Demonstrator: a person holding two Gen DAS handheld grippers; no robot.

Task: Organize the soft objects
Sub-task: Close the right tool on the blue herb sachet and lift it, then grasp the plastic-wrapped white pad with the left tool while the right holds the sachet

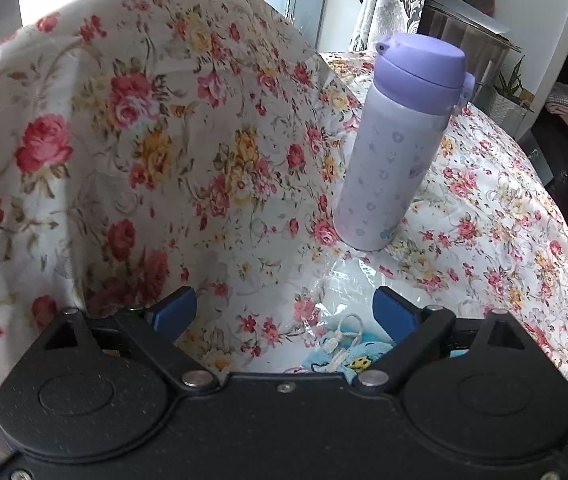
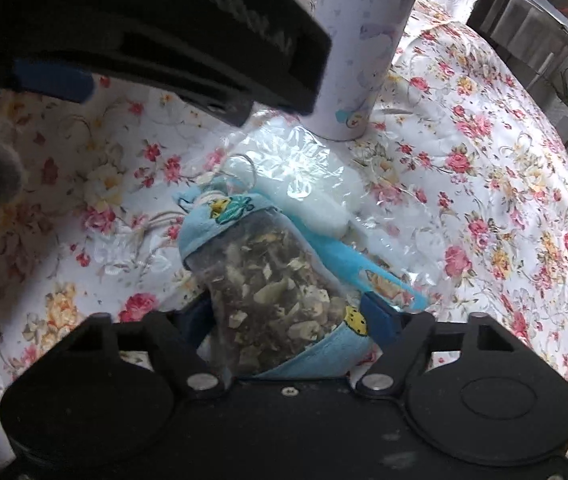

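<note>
A light blue drawstring pouch (image 2: 276, 288) with a see-through window of dried bits lies on the floral quilt (image 2: 464, 160). My right gripper (image 2: 284, 314) has a finger on each side of the pouch, and both pads touch it. Behind the pouch lies a clear plastic bag (image 2: 304, 168) with something soft and white in it. My left gripper (image 1: 284, 300) hangs open just above, holding nothing, with the pouch's top (image 1: 344, 352) showing under it. The black body of the left gripper (image 2: 164, 32) fills the upper left of the right wrist view.
A lilac drinking bottle (image 1: 400, 140) stands upright on the quilt just behind the plastic bag. A floral cloth (image 1: 144, 120) rises like a wall on the left. Beyond the bed's far right edge are dark furniture (image 1: 468, 36) and a potted plant (image 1: 512, 84).
</note>
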